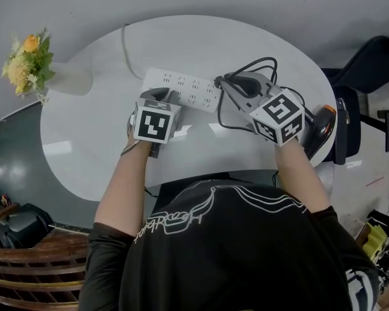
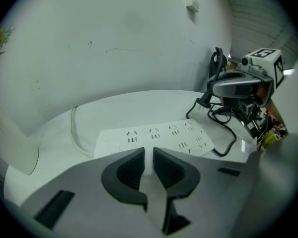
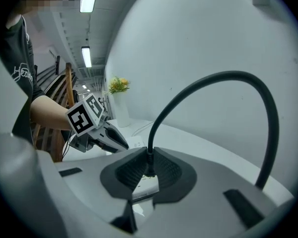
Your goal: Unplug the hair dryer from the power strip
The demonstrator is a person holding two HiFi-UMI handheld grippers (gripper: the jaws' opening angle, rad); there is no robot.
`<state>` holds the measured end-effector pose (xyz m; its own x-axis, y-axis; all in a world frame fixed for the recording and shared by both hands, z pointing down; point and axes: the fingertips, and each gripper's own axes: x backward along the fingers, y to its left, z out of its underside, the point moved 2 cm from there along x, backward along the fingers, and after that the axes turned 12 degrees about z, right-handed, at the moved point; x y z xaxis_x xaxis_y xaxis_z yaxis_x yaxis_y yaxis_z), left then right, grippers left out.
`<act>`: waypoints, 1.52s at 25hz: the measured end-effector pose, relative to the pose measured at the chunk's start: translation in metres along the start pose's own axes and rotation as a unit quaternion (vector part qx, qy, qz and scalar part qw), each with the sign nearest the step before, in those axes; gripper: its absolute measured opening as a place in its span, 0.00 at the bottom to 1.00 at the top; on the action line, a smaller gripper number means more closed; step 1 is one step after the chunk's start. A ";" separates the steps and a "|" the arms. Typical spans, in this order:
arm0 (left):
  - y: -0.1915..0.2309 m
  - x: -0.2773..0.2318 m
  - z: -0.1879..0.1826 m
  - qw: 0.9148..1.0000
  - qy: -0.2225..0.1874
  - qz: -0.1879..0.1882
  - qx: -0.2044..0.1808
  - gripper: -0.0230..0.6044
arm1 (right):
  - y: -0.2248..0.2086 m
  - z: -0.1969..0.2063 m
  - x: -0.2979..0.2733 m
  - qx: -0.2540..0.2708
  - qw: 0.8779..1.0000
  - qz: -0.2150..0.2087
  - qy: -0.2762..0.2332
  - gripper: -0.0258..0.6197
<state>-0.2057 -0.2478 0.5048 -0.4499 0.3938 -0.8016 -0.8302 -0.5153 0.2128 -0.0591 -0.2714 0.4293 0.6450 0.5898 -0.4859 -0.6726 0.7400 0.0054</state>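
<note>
A white oval table (image 1: 84,141) filled the head view, with the hair dryer (image 1: 324,127) lying at its right edge and a vase of flowers (image 1: 29,60) far left. The power strip (image 1: 185,86) lay flat mid-table, its long axis running left to right.

The left gripper (image 1: 161,97) sat at the strip's near edge. Its own view showed the jaws drawn in to a narrow slot with the strip's white edge between the pads, apparently pinned there to steady it.

The right gripper (image 1: 222,81) was at the strip's right end, so the right hand was the nearer one to the plug. Its jaws were pinched on the black cord (image 3: 213,81) just where it enters the plug.

The head view hid the plug under that gripper. The left gripper view showed the plug (image 2: 204,104) off the strip's far right corner, apparently raised clear of it, and every socket in sight looked empty. I judged the plug already out, or all but. The right gripper view added only the grip itself and the cord arching up and away to the right.
</note>
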 end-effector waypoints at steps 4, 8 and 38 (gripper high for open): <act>0.000 0.001 0.000 1.000 -0.022 0.006 -0.012 0.12 | 0.006 0.000 0.005 -0.009 1.000 -0.011 -0.002 0.08; -0.007 0.011 -0.002 0.998 -0.049 0.016 -0.019 0.07 | 0.008 -0.006 0.017 -0.011 1.000 -0.013 -0.012 0.08; -0.185 0.226 -0.034 0.932 -0.326 0.159 -0.001 0.05 | 0.085 -0.078 0.203 -0.038 0.986 -0.084 -0.137 0.08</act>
<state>-0.1425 -0.0893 0.2649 -0.7777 0.5999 -0.1877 -0.6208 -0.6860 0.3795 -0.0141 -0.1138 0.2630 0.8159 0.5346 -0.2202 -0.5672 0.8138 -0.1263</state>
